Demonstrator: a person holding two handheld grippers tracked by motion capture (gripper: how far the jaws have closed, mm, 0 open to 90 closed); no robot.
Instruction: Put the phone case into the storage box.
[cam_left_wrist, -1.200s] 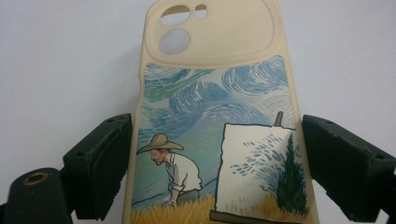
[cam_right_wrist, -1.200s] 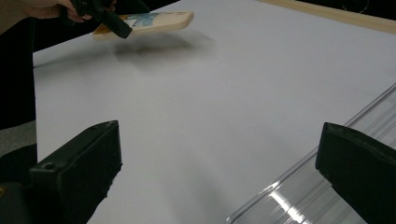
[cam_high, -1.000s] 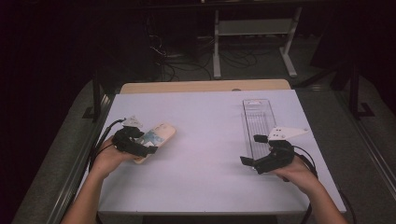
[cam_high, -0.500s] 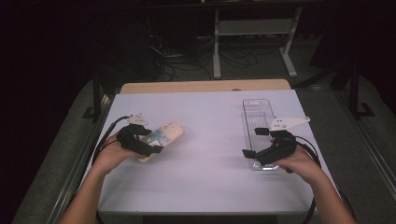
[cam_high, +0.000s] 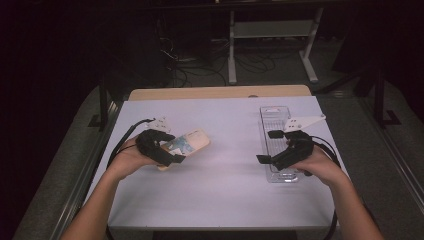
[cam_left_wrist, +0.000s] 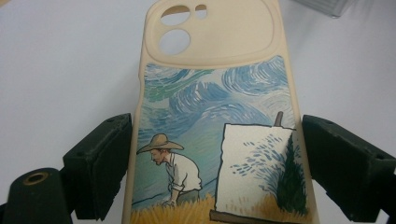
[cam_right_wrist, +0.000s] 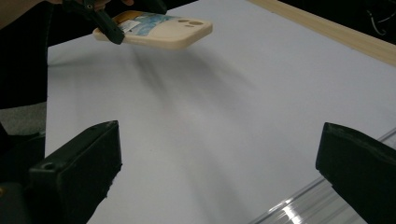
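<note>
A cream phone case with a painted field scene hangs just above the white table at the left, casting a shadow below it. My left gripper is shut on it: in the left gripper view the case fills the gap between the two jaws of the left gripper, and both pads press its long edges. My right gripper hovers open at the right, over the near end of a clear plastic tray. In the right gripper view the right gripper has nothing between its jaws, and the case floats far off.
The clear tray's rim lies just under the right jaw. A wooden strip borders the table's far edge. Beyond it are dark floor, cables and a metal stand. Cables trail from both grippers.
The left hand has carried the phone case a little to the right and upward. The right hand has risen and shifted slightly toward the tray's middle, its jaws still apart.
</note>
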